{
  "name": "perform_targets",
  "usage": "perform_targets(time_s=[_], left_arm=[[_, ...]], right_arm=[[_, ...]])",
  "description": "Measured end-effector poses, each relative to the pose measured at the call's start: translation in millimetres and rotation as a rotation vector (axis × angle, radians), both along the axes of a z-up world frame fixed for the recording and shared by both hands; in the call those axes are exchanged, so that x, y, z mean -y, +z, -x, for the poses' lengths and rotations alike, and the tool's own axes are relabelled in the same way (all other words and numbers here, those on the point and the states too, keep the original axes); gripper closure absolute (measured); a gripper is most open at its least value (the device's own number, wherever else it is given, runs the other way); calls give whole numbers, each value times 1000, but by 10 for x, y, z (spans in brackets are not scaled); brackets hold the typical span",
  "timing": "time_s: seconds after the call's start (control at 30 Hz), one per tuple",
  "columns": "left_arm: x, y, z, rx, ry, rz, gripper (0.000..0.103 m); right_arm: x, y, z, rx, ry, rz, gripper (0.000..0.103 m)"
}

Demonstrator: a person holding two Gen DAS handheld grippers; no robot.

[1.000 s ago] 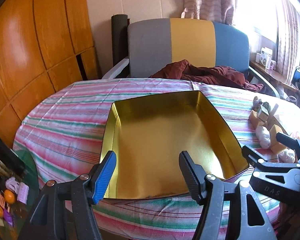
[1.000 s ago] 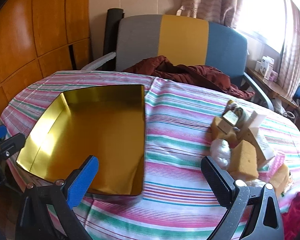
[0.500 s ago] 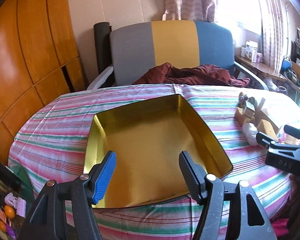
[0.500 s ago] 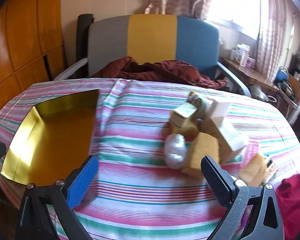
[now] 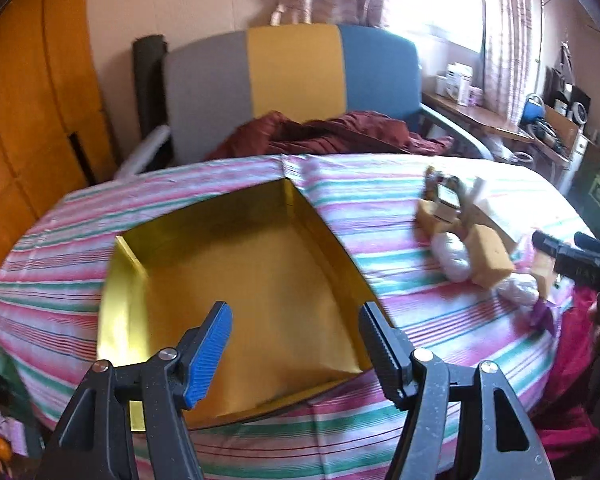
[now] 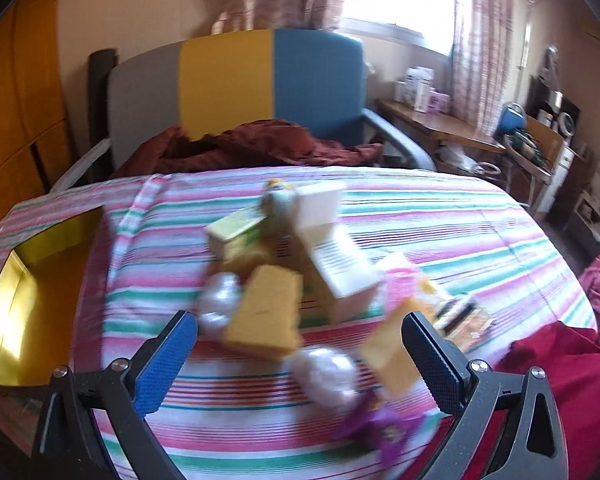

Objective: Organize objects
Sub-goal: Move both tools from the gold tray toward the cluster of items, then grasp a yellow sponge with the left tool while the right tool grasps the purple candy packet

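Note:
An empty gold tray (image 5: 236, 280) lies on the striped tablecloth (image 5: 400, 280); its corner shows at the left of the right wrist view (image 6: 32, 280). My left gripper (image 5: 295, 320) hovers over the tray's near edge, its jaws opening with nothing between them. To the right lies a blurred pile: yellow sponges (image 6: 266, 312), white wrapped balls (image 6: 326, 372), a white box (image 6: 340, 268) and a purple wrapper (image 6: 384, 428). My right gripper (image 6: 300, 328) stands open just above the pile's near side, holding nothing. It also shows at the right edge of the left wrist view (image 5: 560, 244).
A chair with a grey, yellow and blue back (image 5: 296, 68) stands behind the table, with a maroon cloth (image 5: 328, 136) on its seat. A cluttered side desk (image 6: 440, 124) is at the back right. Wood panelling (image 5: 28, 140) lines the left. Red fabric (image 6: 560, 380) lies at the table's right edge.
Both grippers have swung to the right. The right one went from beside the gold tray to over the pile of small objects. The left jaws stand slightly wider.

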State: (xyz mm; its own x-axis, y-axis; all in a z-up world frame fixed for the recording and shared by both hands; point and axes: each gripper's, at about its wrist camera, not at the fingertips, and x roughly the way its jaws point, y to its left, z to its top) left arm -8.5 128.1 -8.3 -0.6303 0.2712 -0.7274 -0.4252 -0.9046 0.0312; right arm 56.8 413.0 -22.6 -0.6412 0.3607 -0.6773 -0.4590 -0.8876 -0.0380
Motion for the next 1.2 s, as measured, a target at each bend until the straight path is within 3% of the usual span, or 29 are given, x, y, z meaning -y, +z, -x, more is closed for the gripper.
perform_targets(time_s=[0.23, 0.4, 0.73, 1.0, 1.2], left_arm=[[-486, -159, 5, 120, -144, -3, 33], [-906, -209, 4, 205, -276, -18, 33], [-1945, -249, 62, 149, -488, -28, 37], [-2500, -516, 224, 165, -520, 79, 37], [-2730, -761, 322, 168, -520, 168, 39]], right_arm=[[-813, 134, -287, -29, -149, 81, 0], [-1204, 72, -352, -43, -166, 162, 0], [-1687, -156, -557, -107, -292, 390, 0], [-1723, -191, -550, -105, -263, 455, 0], [-1804, -260, -594, -122, -238, 563, 0]])
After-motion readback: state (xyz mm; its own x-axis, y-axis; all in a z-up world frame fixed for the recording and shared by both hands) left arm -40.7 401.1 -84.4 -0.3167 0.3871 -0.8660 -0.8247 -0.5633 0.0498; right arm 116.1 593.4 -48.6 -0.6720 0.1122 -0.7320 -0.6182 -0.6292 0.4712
